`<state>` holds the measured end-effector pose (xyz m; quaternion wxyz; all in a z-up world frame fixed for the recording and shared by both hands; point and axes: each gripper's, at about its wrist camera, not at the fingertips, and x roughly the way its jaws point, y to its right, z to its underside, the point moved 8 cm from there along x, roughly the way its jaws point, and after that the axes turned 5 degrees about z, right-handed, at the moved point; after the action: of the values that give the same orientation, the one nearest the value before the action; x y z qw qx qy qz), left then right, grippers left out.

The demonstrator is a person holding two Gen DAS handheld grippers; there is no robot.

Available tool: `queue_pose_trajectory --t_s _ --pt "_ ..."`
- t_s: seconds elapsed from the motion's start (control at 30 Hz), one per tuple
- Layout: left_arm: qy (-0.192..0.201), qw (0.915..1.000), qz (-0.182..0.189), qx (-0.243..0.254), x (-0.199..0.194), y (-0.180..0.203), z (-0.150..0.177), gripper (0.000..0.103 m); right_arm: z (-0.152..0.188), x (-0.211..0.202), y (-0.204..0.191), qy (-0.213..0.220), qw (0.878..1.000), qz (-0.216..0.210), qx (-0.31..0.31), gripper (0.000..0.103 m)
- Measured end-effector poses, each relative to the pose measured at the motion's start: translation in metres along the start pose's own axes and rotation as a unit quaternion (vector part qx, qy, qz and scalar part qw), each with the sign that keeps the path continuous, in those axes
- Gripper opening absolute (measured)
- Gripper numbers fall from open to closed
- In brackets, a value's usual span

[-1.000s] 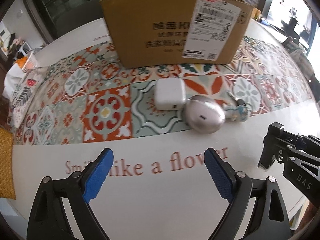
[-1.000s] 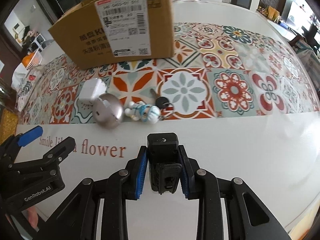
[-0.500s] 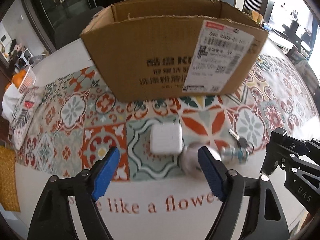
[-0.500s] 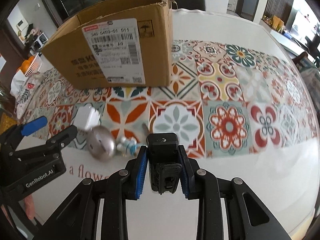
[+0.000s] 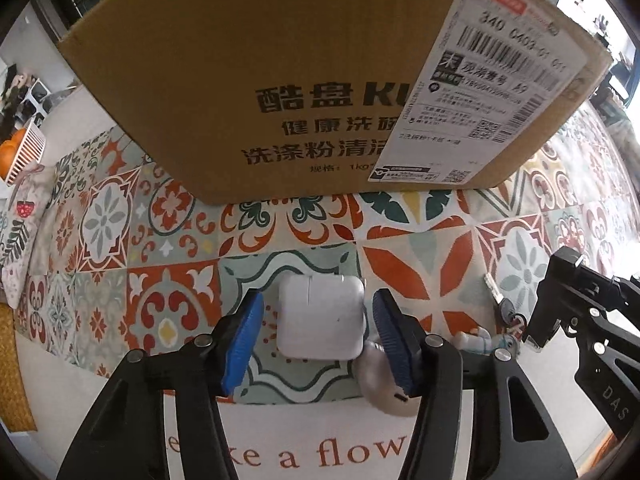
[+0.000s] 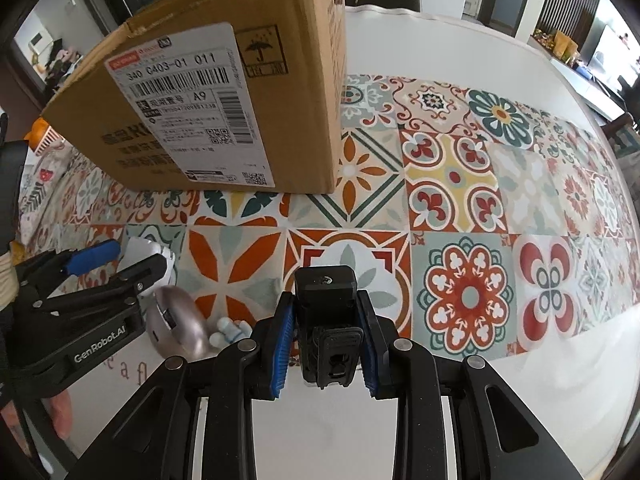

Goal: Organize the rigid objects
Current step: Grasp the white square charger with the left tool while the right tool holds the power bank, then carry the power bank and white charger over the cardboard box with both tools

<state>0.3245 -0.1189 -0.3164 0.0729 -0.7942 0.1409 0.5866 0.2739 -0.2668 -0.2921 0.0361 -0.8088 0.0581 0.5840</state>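
A white square charger [image 5: 320, 322] lies flat on the patterned cloth between the blue pads of my left gripper [image 5: 318, 312]. The jaws are closing, with a thin gap still on each side of the charger. A silver mouse [image 5: 376, 384] touches the right finger's outer side. Beside it lie a small white-and-blue figurine [image 5: 476, 340] and a key [image 5: 506, 312]. My right gripper [image 6: 326, 320] is shut on a black clip-like block [image 6: 326, 292], held above the cloth to the right of the left gripper [image 6: 124, 262]. The mouse [image 6: 178, 326] and figurine [image 6: 230, 330] sit between them.
An open-topped cardboard box [image 5: 280, 80] stands just behind the charger, its labelled wall [image 6: 192, 120] facing me. A basket of oranges [image 5: 24, 152] is at the far left. The patterned cloth [image 6: 460, 184] runs right across a white table. A hand [image 6: 60, 416] shows at lower left.
Both grippers moved forward toward the box. The left jaws narrowed from wide open and came down around the charger. The right gripper kept hold of the black block.
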Motion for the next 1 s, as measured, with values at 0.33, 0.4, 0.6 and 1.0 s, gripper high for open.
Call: queue_pose_trajectory --t_s 0.33,0.4,0.6,1.0 --pt "-0.008 0.9997 0.02 -0.012 0.016 -0.006 0.001 0.045 -0.006 0.008 -0.001 0.0 1.0 -0.001 0.001 0.03" --pt "-0.002 0.9998 0.016 -0.006 0.015 -0.008 0.001 0.045 -0.006 0.007 -0.001 0.005 1.0 -0.003 0.005 0.03" --pt "0.037 0.9991 0.018 -0.008 -0.012 -0.005 0.007 0.045 -0.006 -0.012 -0.002 0.029 1.0 -0.003 0.007 0.03" --pt "0.112 0.9935 0.022 -0.006 -0.087 0.0 0.004 0.045 -0.014 -0.074 -0.012 0.09 0.996 -0.014 0.001 0.03"
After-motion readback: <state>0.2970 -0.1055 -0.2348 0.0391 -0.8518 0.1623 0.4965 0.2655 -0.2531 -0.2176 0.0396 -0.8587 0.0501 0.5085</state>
